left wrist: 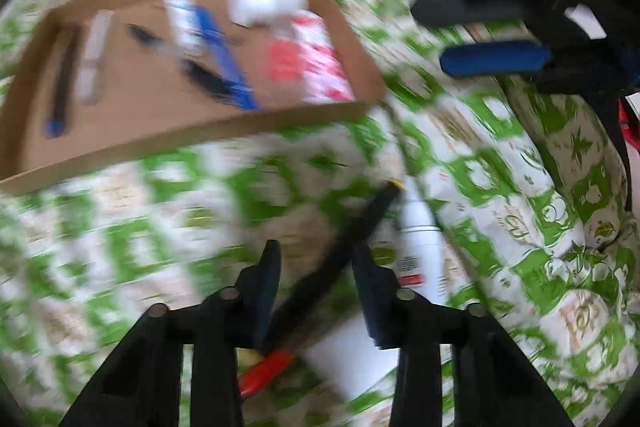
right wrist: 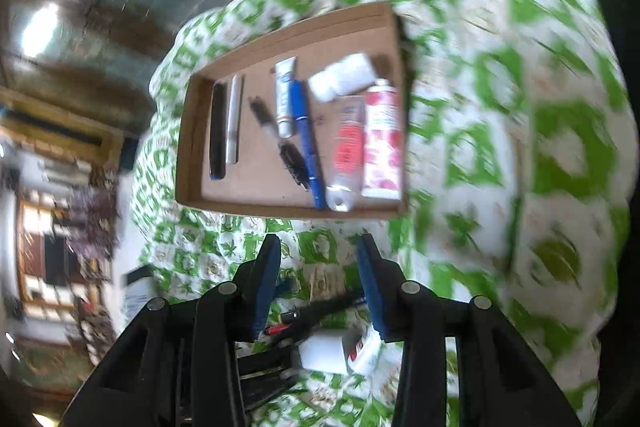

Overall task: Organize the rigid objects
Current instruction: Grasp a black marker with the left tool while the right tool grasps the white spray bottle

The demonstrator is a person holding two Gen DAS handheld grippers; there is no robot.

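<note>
A shallow cardboard tray [right wrist: 192, 147] lies on a green-and-white patterned cloth and holds several pens, tubes and a white bottle [right wrist: 344, 77]; it also shows in the left wrist view [left wrist: 180, 143]. My left gripper [left wrist: 316, 267] is open, low over a black pen with a red end [left wrist: 340, 259] that passes between its fingers, beside a white tube [left wrist: 420, 247]. My right gripper [right wrist: 318, 259] is open and empty, above more loose items [right wrist: 320, 311] on the cloth. The right gripper also shows in the left wrist view [left wrist: 448, 35], open, at the upper right.
The patterned cloth [right wrist: 520, 147] covers a soft, uneven surface. In the tray lie a pink-patterned tube [right wrist: 384, 143], a red-labelled tube [right wrist: 348, 151] and a blue pen [right wrist: 306, 135]. Room furniture [right wrist: 52, 187] stands off to the left.
</note>
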